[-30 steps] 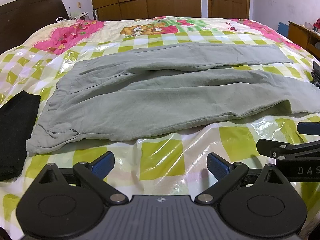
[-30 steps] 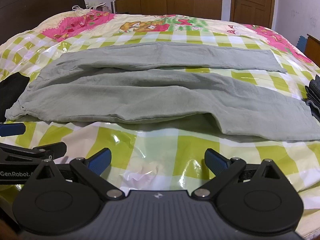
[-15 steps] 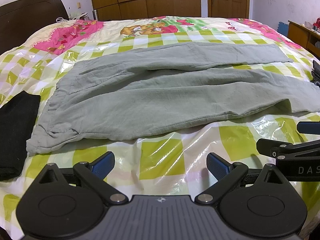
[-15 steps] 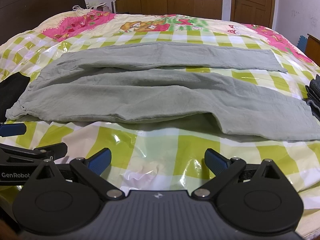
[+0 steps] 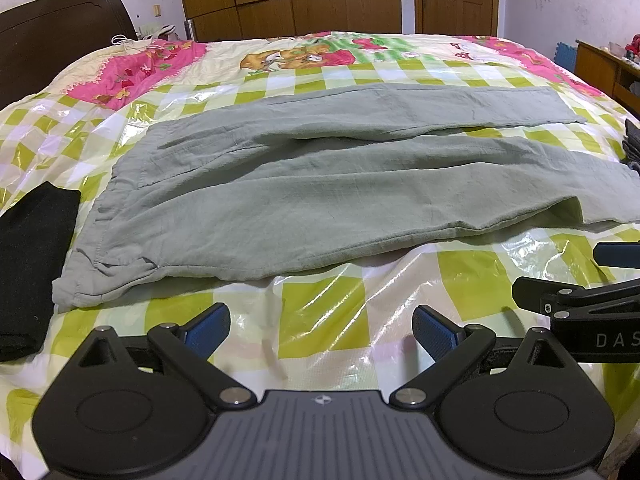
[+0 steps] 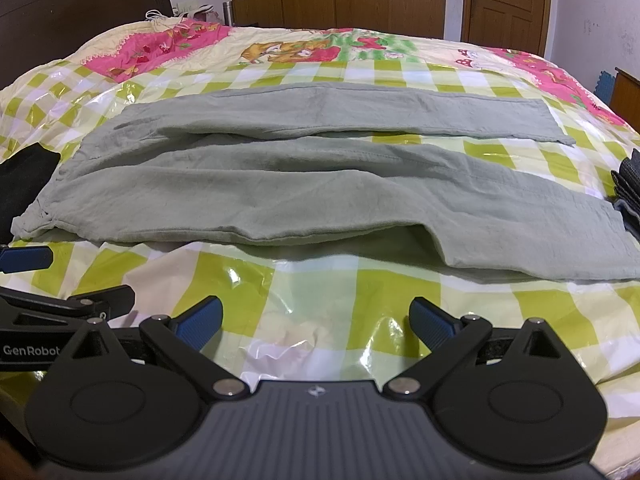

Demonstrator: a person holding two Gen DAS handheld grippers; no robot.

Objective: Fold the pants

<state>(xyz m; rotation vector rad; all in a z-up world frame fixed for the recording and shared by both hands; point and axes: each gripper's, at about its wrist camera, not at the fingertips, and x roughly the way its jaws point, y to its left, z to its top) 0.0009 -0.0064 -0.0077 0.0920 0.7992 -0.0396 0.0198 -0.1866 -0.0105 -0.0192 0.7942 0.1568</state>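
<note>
Grey-green pants [image 5: 320, 196] lie spread flat across the bed, waistband at the left, both legs running to the right. They also show in the right wrist view [image 6: 304, 192]. My left gripper [image 5: 320, 328] is open and empty, hovering over the bed's near edge just short of the pants' near leg. My right gripper [image 6: 314, 320] is open and empty, also short of the near leg. The right gripper shows at the right edge of the left wrist view [image 5: 580, 304]; the left gripper shows at the left edge of the right wrist view [image 6: 60, 300].
The bed has a green-checked cover under shiny plastic [image 5: 320, 320]. A folded black garment [image 5: 28, 264] lies left of the waistband. A dark folded item [image 6: 628, 192] sits at the right by the leg ends. Headboard at left, wardrobe and door behind.
</note>
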